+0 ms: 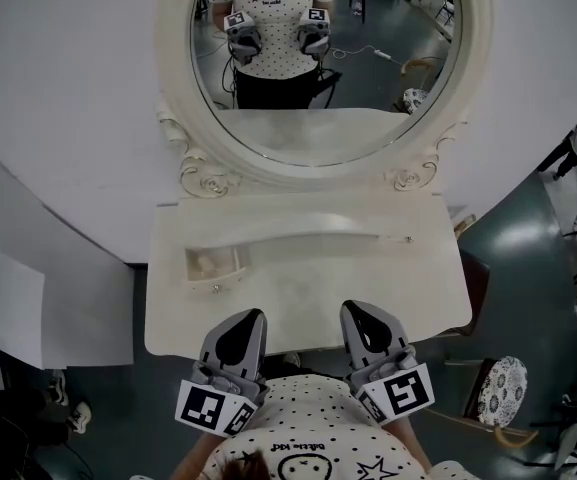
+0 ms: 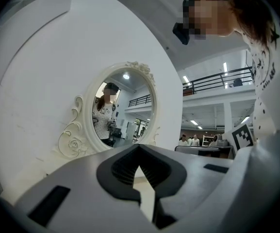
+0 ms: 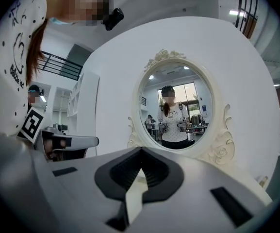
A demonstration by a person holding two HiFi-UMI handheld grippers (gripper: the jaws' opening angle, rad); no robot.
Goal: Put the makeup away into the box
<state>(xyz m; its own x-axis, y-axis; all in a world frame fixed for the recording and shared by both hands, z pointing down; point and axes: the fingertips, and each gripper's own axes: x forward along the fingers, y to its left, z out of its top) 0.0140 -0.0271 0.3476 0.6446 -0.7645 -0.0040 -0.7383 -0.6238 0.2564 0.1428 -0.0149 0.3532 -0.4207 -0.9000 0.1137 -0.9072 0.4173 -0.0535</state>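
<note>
White table point(image 1: 418, 298) is standing under an oval mirror point(image 1: 473, 68), with the open box point(image 1: 215, 276) sitting on its left part; its contents are too small to tell. Left gripper point(image 1: 248, 315) and right gripper point(image 1: 360, 308) are hovering at the near edge, both clenched, gripping nothing.

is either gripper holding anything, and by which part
Nothing is held: the left gripper and the right gripper both have jaws shut on nothing, at the near edge of the dressing table.
</note>
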